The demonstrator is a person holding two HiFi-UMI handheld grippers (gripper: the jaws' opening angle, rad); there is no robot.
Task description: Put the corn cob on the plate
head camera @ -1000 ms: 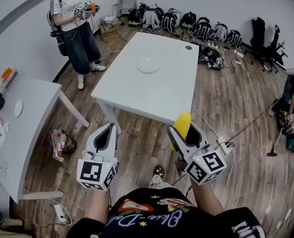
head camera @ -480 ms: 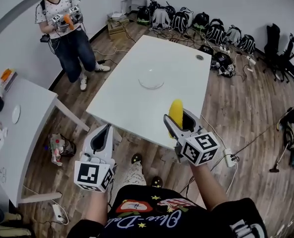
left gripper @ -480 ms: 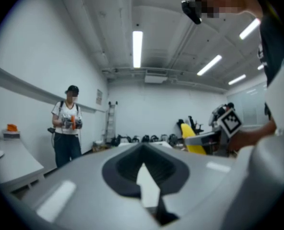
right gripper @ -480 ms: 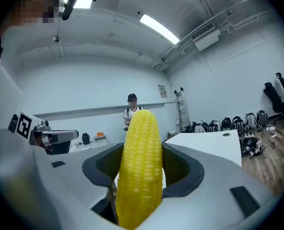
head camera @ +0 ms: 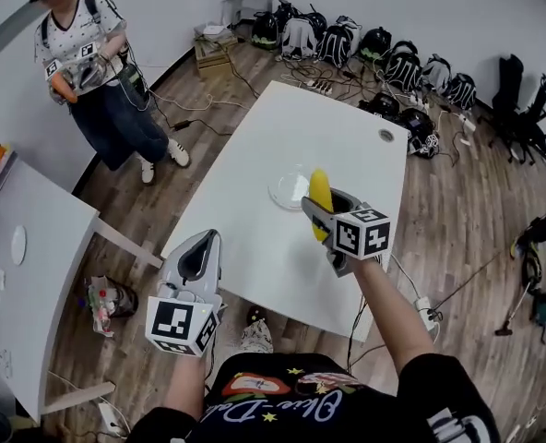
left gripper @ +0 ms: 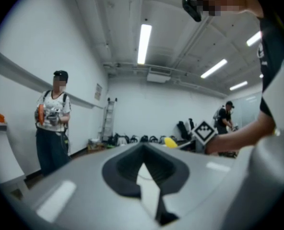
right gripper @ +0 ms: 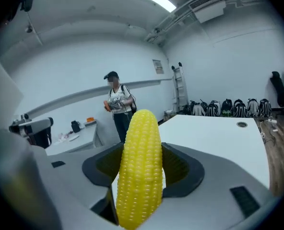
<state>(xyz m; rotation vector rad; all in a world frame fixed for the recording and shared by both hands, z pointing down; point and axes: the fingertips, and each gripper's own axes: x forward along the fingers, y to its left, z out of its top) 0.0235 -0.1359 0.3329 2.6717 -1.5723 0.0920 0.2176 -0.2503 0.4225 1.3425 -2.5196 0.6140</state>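
A yellow corn cob (head camera: 320, 188) stands upright in my right gripper (head camera: 318, 207), which is shut on it above the white table (head camera: 255, 238). A clear glass plate (head camera: 282, 193) lies on the table just left of and behind the cob, partly hidden by it. In the right gripper view the corn cob (right gripper: 139, 169) fills the space between the jaws. My left gripper (head camera: 206, 242) hangs at the table's near left edge, shut with nothing in it. The left gripper view shows the corn cob (left gripper: 170, 141) far off to the right.
Another person (head camera: 89, 72) holding grippers stands at the back left. A second white table (head camera: 29, 247) with small items is at the left. Backpacks (head camera: 374, 44) line the far wall, and cables lie on the wooden floor. A round grommet (head camera: 387, 136) marks the table's far right.
I have stepped up to the table. My right gripper has carried the corn cob forward from off the near edge to beside the plate. The left gripper stayed low and shut.
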